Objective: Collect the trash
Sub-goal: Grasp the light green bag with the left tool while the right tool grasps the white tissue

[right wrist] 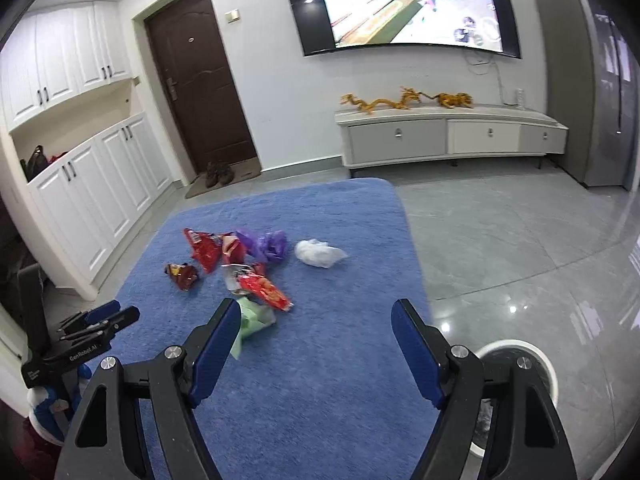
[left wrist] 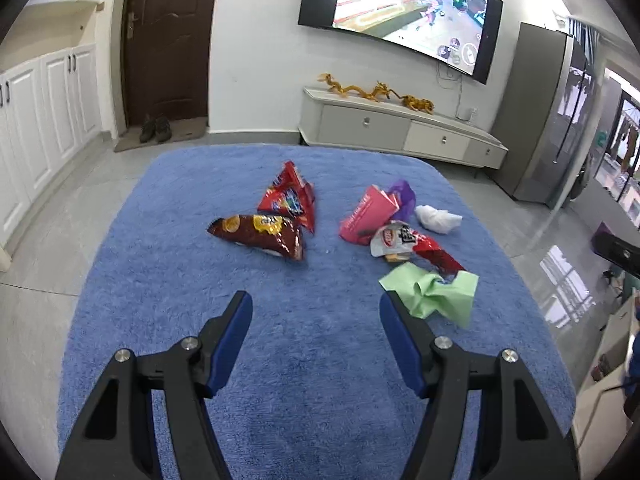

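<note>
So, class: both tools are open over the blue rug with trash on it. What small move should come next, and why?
Probably ease the right tool forward onto the green paper: it lies nearest, by its left finger, both tools are empty, and the white bin sits beside that tool.

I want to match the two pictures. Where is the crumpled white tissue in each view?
Left wrist view: the white tissue lies right of centre, at the right edge of the trash pile.
Right wrist view: the white tissue lies near centre, apart from the pile, to its right.
Shared landmark: the purple bag just left of it.
</note>
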The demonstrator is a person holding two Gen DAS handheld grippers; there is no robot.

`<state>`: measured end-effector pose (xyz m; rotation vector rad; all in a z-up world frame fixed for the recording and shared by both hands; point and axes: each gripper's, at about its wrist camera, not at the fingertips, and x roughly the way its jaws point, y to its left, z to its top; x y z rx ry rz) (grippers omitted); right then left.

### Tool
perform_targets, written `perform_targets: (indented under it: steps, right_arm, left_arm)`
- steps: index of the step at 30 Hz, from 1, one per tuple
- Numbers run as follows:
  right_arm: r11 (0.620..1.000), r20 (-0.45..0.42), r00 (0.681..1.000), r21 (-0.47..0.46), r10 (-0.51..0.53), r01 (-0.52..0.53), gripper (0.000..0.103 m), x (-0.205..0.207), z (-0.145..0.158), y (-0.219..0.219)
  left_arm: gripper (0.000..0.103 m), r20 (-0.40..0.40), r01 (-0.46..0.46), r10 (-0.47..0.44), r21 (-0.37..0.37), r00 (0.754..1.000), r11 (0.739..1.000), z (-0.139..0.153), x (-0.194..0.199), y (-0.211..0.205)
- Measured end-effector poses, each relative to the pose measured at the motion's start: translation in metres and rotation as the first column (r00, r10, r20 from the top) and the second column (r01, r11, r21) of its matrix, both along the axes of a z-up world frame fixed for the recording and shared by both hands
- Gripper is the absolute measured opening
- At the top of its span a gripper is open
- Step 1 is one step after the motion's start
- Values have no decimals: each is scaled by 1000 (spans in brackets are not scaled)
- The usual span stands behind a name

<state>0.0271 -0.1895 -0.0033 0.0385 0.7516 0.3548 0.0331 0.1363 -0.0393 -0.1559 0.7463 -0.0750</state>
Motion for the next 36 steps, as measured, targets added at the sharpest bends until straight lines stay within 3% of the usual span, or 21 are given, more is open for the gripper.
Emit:
perform_targets:
  steps: [8, 15, 24, 30, 32, 34, 36]
  right_arm:
    - [998, -49, 997, 15, 64, -64, 76, 37, -22, 16]
    - [997, -78, 994, -20, 75, -77, 76, 95, -47, 20]
    - [993, -142, 984, -30, 112, -118, 76, 158, -93, 41]
    - [989, -167, 978, -67, 121, -134, 76, 185, -117, 58]
    - [988, -180, 976, -74, 122, -137, 69, 191, -123, 61]
    - [987, -207, 970, -74, 126, -144, 52, 192, -132, 60]
    - [986, -201, 971, -77, 131, -150, 42, 187, -132, 59]
  left_arm:
    - [65, -38, 168, -172, -95, 984, 981, -12, 9, -33]
    - [65, -47, 259, -264, -79, 964, 963, -16, 45, -81]
    - [65, -170, 224, -227, -35, 959, 974, -63, 98, -98]
    - [63, -139, 219, -222, -40, 965, 975, -66, 102, -96]
    - [57, -132, 220, -224, -44, 966, 974, -66, 100, -96]
    - [50, -126, 215, -219, -46, 968, 976, -66, 97, -94]
    - [47, -120, 206, -211, -51, 970, 977, -65, 92, -89]
